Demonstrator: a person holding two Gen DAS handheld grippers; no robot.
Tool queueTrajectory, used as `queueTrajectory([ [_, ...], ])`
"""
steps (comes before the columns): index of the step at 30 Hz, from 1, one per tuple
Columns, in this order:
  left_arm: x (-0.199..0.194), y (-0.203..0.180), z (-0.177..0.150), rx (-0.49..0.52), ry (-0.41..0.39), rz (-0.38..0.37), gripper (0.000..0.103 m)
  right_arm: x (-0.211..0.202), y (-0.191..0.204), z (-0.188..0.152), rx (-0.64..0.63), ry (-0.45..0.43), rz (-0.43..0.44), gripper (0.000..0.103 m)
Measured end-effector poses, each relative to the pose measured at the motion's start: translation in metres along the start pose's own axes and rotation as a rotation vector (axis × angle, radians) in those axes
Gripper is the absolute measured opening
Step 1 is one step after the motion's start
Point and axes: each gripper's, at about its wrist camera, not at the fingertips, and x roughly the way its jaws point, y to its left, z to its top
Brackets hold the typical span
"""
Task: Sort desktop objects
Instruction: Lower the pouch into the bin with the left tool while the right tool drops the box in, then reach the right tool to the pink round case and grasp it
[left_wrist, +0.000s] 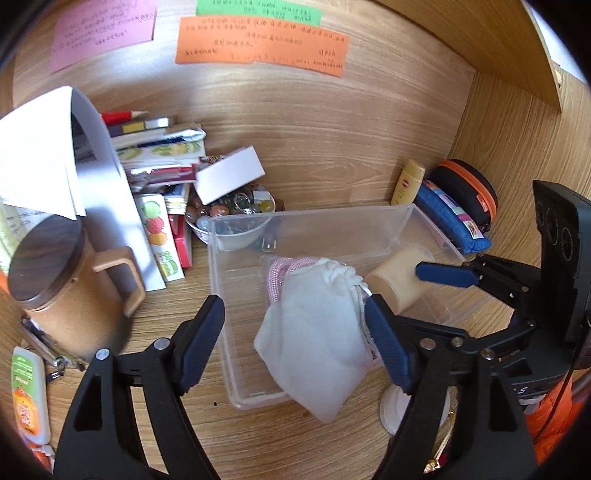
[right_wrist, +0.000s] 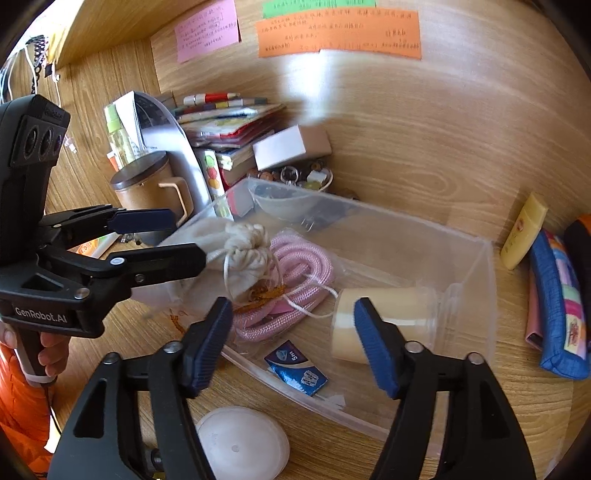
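Observation:
A clear plastic bin (left_wrist: 236, 295) (right_wrist: 476, 280) sits on the wooden desk. In it lie a white drawstring pouch (left_wrist: 317, 332) (right_wrist: 243, 254), a pink rope (right_wrist: 295, 280) (left_wrist: 284, 269), a cream tape roll (left_wrist: 399, 284) (right_wrist: 391, 321) and a blue sachet (right_wrist: 295, 369). My left gripper (left_wrist: 295, 339) (right_wrist: 181, 240) is open, its fingers on either side of the pouch, over the bin's near-left part. My right gripper (right_wrist: 291, 343) is open and empty above the bin's front edge, near the tape roll; one of its fingers (left_wrist: 443, 275) shows in the left wrist view.
A brown lidded mug (left_wrist: 62, 280) (right_wrist: 151, 184), stacked books (left_wrist: 159, 158) (right_wrist: 229, 122), a white box (left_wrist: 229, 173) and a bowl of trinkets (left_wrist: 229, 221) stand left and behind. A yellow bottle (right_wrist: 524, 232), blue pouch (right_wrist: 561, 306) and black-orange case (left_wrist: 465, 192) lie right. A white lid (right_wrist: 240, 443) lies in front.

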Motion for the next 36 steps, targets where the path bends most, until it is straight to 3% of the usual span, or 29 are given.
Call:
queueTrajectory([
  [11,-0.023,-0.005,-0.013,0.01,-0.014,0.066,0.095,-0.036,0.003,-0.003,-0.016,-0.074,-0.083,0.084],
  [26,-0.055,-0.023,-0.066,-0.007,0.032,0.143,0.098,-0.082,0.005,-0.057,0.026,-0.075,-0.126,0.086],
  [36,-0.076,-0.035,-0.103,-0.033,0.035,0.158,0.098,-0.116,0.022,-0.089,0.034,-0.111,-0.091,0.087],
])
